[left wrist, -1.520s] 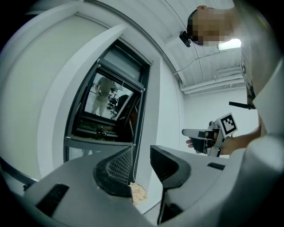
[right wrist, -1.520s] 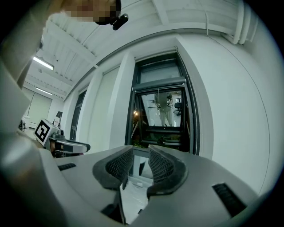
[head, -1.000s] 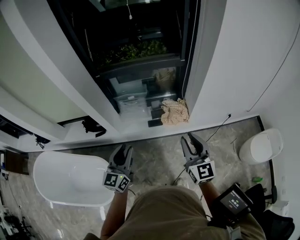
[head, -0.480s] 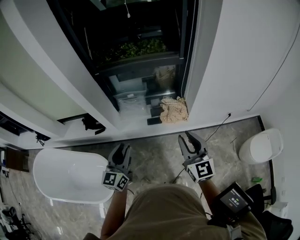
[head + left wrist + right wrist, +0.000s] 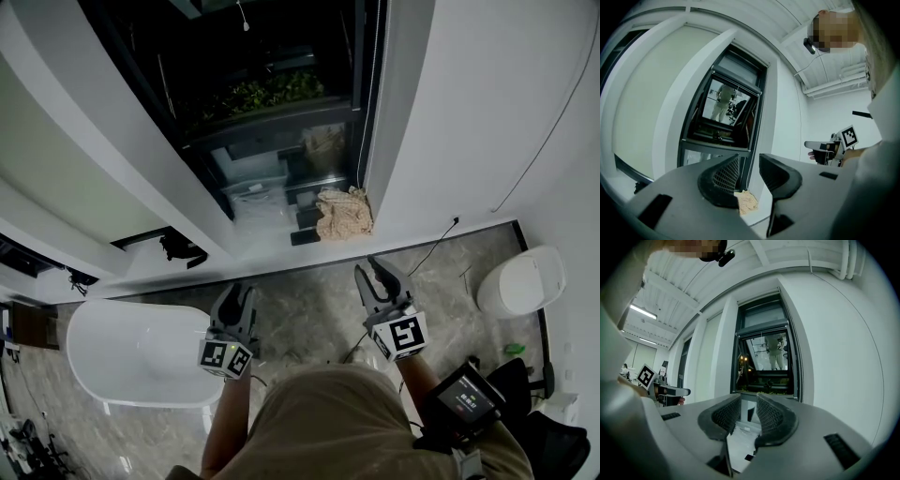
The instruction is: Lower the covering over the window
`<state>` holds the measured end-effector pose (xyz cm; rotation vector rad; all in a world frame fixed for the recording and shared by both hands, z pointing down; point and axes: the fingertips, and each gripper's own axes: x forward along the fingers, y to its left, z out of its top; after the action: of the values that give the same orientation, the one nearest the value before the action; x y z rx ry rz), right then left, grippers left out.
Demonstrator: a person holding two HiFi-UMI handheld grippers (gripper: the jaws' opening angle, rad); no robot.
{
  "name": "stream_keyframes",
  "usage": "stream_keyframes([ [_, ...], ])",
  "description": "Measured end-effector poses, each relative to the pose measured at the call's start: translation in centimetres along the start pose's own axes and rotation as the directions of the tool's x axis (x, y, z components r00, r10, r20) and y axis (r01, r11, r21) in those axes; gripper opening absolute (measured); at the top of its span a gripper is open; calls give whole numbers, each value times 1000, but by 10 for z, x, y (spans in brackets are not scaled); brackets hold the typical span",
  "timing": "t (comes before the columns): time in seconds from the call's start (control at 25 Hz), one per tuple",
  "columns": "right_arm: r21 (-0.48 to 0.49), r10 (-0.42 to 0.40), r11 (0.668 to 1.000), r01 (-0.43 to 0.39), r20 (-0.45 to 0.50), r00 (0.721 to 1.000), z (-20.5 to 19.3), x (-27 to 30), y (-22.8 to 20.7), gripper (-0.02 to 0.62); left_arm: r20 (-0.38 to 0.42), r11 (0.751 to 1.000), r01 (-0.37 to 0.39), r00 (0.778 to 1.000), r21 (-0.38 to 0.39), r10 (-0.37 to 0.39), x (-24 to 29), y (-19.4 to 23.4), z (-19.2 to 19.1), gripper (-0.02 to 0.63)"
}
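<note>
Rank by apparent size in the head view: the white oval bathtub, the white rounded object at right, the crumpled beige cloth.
1. white oval bathtub
2. white rounded object at right
3. crumpled beige cloth, farther from the camera, so its real size is unsure

I hold both grippers out in front of my torso, side by side and well apart, each pointing level and away from me. My left gripper (image 5: 240, 292) is on the left, its jaws parted with an open gap and nothing between the pads. My right gripper (image 5: 371, 272) is on the right and reaches slightly farther out, its jaws likewise apart and gripping nothing. The left marker cube (image 5: 226, 357) and the right marker cube (image 5: 401, 336) sit at the near ends, just ahead of my wrists. My left forearm (image 5: 225, 422) runs back under my chest.
</note>
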<state>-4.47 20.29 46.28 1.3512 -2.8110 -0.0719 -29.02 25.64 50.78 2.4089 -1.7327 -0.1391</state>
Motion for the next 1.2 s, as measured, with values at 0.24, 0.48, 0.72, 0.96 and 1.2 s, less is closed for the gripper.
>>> stream_keyframes([
  [0.24,-14,-13,1000,13,-7,1000,-2,2,5,109,-1,1000,26,1000,-5,-26,2,2,-3,121],
  [0.48,-40,-18,999,18,-15,1000,-1,7,0,109,14,999,41,999,-15,-41,8,3,-6,121],
  [0.72,-56,-30,998,28,-33,999,5,15,-1,104,28,997,70,997,-19,-69,10,6,-3,121],
  [0.96,-83,-22,996,19,-30,999,13,22,10,104,44,996,83,996,-28,-82,6,14,0,121],
  [1.2,-99,-13,995,10,-30,999,15,25,20,104,43,994,104,994,-25,-103,1,18,-2,121],
])
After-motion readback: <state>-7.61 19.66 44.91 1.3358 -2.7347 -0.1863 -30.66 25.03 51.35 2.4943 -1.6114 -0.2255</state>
